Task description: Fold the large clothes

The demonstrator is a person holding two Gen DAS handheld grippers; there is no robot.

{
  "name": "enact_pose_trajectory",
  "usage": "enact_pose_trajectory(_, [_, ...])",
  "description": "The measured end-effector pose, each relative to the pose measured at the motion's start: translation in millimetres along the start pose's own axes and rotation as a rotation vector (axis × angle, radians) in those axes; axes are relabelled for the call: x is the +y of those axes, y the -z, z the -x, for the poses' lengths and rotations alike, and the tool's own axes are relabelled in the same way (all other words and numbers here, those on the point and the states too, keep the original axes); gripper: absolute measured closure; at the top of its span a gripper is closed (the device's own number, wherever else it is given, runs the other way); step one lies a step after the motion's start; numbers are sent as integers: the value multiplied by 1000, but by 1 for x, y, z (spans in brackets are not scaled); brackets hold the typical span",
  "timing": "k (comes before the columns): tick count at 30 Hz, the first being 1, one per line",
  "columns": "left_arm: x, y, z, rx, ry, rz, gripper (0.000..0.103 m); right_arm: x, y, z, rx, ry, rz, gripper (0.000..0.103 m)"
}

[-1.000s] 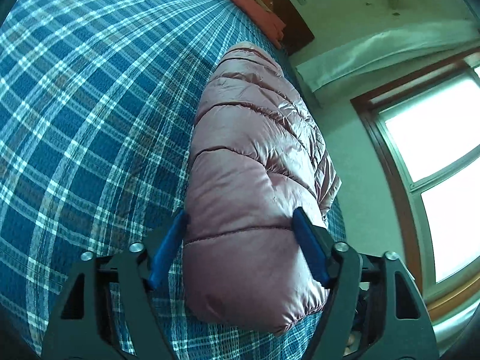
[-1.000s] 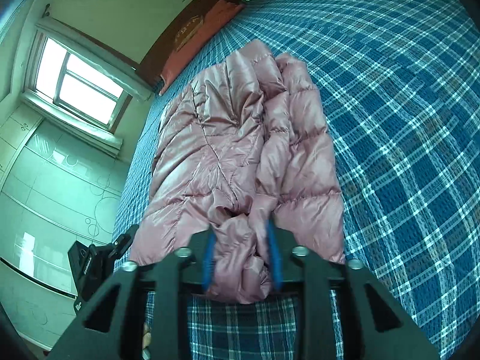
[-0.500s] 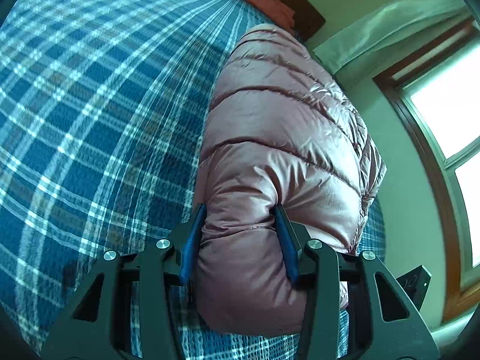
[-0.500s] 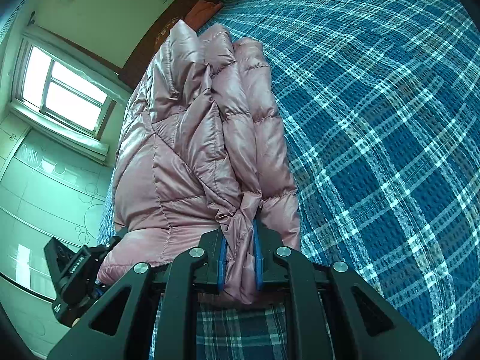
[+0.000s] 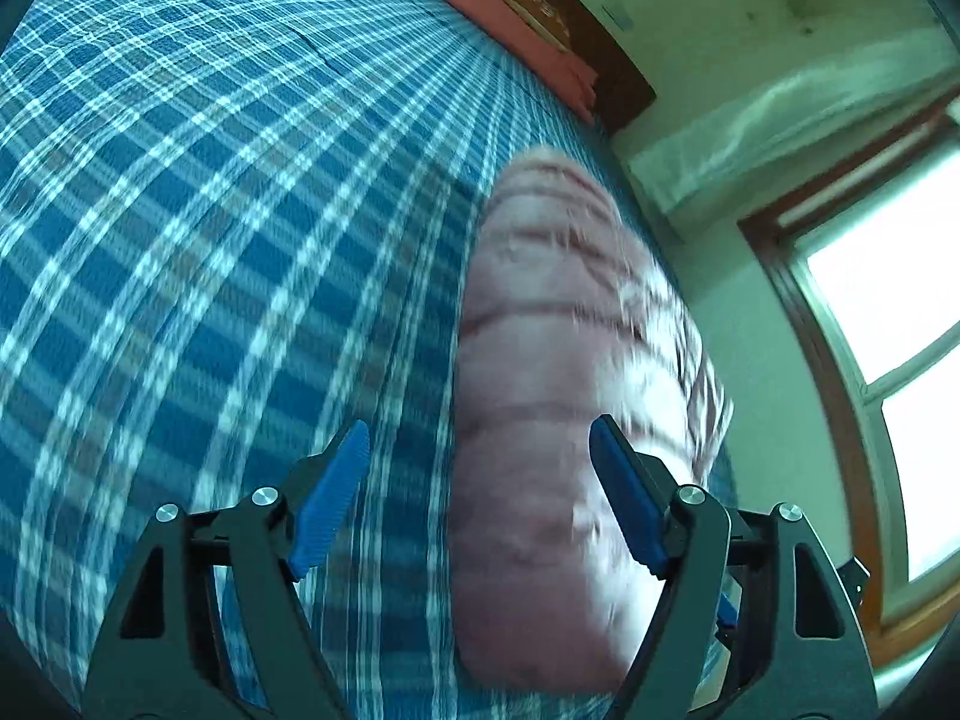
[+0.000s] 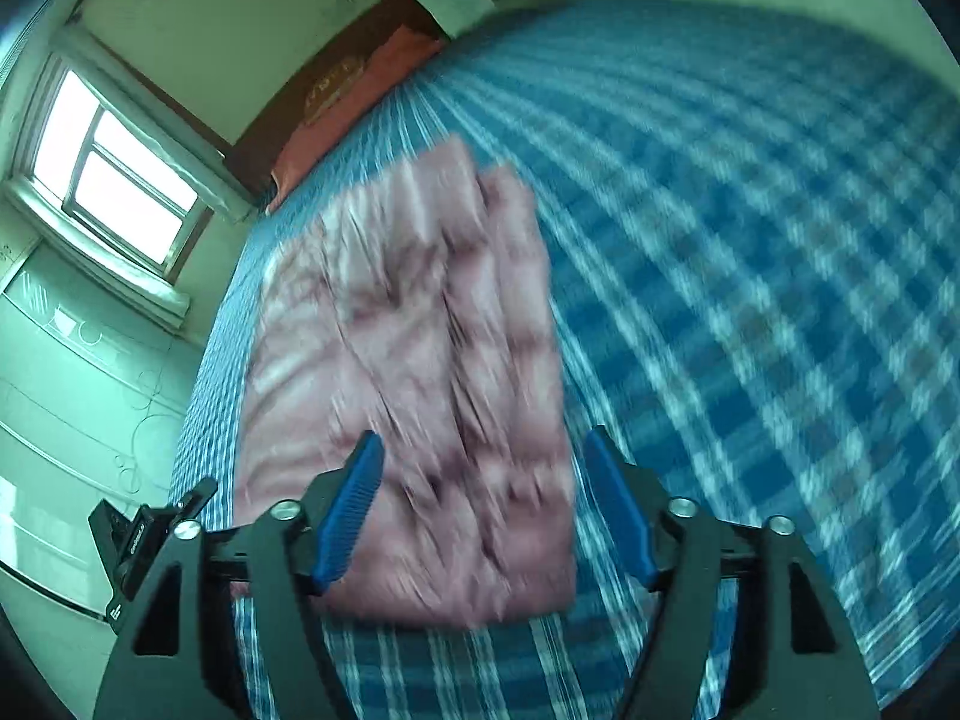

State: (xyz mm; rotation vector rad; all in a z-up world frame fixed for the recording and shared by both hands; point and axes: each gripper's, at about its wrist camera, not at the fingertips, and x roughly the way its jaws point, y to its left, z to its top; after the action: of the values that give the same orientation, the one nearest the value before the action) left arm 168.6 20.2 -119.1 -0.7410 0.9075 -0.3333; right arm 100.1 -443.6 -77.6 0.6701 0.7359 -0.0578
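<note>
A pink quilted down jacket lies folded into a long bundle on the blue plaid bedspread. In the left wrist view my left gripper has its jaws opening, blue pads apart, with the bundle's near end between them and no pad pressing on it. The right wrist view shows the same jacket, blurred, lying flat. My right gripper hangs just above its near edge. Its jaws are opening too, and the fabric lies below the pads, free of them.
The plaid bedspread stretches wide beside the jacket. A red pillow and dark headboard stand at the far end. A window and wall run along the bed's edge next to the jacket.
Both grippers let go of the jacket and opened wide. Both pulled back from the jacket, which dropped onto the bed.
</note>
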Motion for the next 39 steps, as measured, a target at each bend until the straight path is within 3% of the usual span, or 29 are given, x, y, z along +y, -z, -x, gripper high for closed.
enact_pose_trajectory(3, [2,-16,-21,45,30,48,26,18,-23,-18,-7,-4,-9,30])
enact_pose_trajectory(7, [6,-26,-50,86,35,138,26,36,-45,-62,1,72,-5,29])
enact_pose_trajectory(10, [1,-31,-66,105,49,162,26,30,-55,-82,-7,144,-14,29])
enact_pose_trajectory(13, [-8,-35,-78,121,59,131,26,14,-57,-94,3,142,-34,23])
enact_pose_trajectory(17, [-13,-37,-95,154,77,137,25,-8,-52,-106,6,70,-87,21])
enact_pose_trajectory(20, [-12,-36,-105,171,94,167,23,-30,-47,-110,-19,-46,-143,19])
enact_pose_trajectory(26, [-16,-30,-113,173,101,142,21,-30,-37,-105,-37,-120,-86,26])
enact_pose_trajectory(32, [-30,-31,-126,179,84,130,21,-26,-43,-122,-2,-220,-50,30])
enact_pose_trajectory(34, [-31,-31,-127,179,78,123,22,-26,-44,-125,5,-228,-46,32])
enact_pose_trajectory(36, [-39,-31,-134,183,72,111,28,-27,-47,-131,28,-254,-42,47])
enact_pose_trajectory(39, [-48,-31,-143,194,68,104,36,-30,-45,-136,37,-278,-62,55])
